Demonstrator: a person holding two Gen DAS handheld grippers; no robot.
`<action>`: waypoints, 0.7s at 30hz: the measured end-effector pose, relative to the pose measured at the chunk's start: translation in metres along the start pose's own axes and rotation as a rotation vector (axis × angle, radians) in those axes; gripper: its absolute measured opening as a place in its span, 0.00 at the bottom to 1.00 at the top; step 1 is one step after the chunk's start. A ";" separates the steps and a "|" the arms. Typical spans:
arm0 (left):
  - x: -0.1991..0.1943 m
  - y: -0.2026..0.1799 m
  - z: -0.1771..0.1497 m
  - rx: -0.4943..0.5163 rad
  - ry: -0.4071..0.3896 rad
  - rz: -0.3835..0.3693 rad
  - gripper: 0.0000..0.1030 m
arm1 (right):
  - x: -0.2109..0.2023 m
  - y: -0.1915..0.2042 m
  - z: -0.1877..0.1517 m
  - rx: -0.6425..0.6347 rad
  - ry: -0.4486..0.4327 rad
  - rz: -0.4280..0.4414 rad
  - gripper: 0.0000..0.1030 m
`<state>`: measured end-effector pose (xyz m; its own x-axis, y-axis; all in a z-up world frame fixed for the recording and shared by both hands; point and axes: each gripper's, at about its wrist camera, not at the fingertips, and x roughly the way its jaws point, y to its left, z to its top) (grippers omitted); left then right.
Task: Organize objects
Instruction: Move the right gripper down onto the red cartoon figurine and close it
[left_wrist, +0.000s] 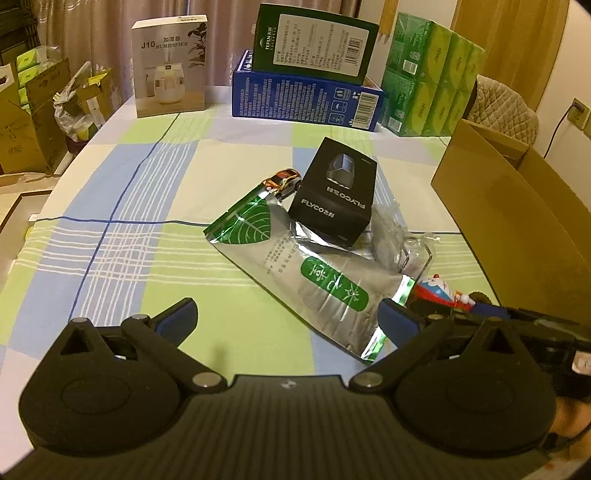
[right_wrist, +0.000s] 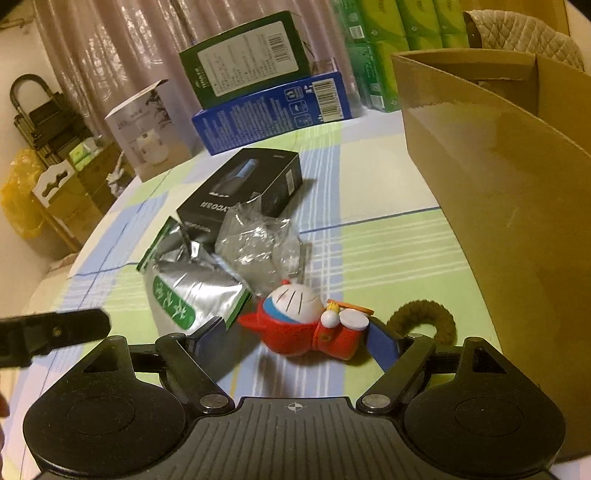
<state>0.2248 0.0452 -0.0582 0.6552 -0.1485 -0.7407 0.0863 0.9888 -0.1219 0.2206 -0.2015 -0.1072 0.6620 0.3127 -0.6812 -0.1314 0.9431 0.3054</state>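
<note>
The right gripper (right_wrist: 295, 339) is spread wide, and a red toy figure (right_wrist: 306, 325) with a white head lies on its side between the two blue-padded fingers (right_wrist: 384, 343), close to both pads though contact is not clear. Just past the right finger a brown hair tie (right_wrist: 424, 314) curls on the checked tablecloth (right_wrist: 388, 251). Ahead and to the left of this gripper a silver pouch (right_wrist: 192, 280) with a green label lies flat, its near corner beside the left finger; crumpled clear plastic (right_wrist: 258, 247) sits straight ahead beyond the figure, and a black box (right_wrist: 243, 188) rests behind that, partly on the pouch. To the right stands a large cardboard box (right_wrist: 517, 203) with its flaps open. The left gripper (left_wrist: 288, 321) is also spread wide and holds nothing, hanging above the cloth with the pouch's near end lying between its fingers and toward the right one. Beyond that end, a small toy car (left_wrist: 282, 181) sits at the pouch's far corner beside the black box. Far ahead stand a white humidifier box (left_wrist: 170, 66), a blue box (left_wrist: 303, 99) with a dark green box (left_wrist: 314, 44) on top, and stacked green tissue packs (left_wrist: 432, 77).
</note>
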 end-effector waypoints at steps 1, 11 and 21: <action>0.001 0.000 0.000 0.002 0.003 0.001 0.99 | 0.002 -0.001 0.001 0.007 -0.006 0.000 0.76; 0.007 -0.003 -0.004 0.004 0.031 -0.011 0.99 | 0.010 0.004 -0.003 -0.090 -0.020 -0.033 0.75; 0.008 0.005 -0.005 -0.044 0.037 -0.003 0.99 | 0.012 0.002 -0.004 -0.121 -0.019 -0.038 0.70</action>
<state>0.2272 0.0489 -0.0679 0.6268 -0.1526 -0.7640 0.0549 0.9868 -0.1521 0.2251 -0.1952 -0.1173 0.6820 0.2758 -0.6774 -0.1938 0.9612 0.1962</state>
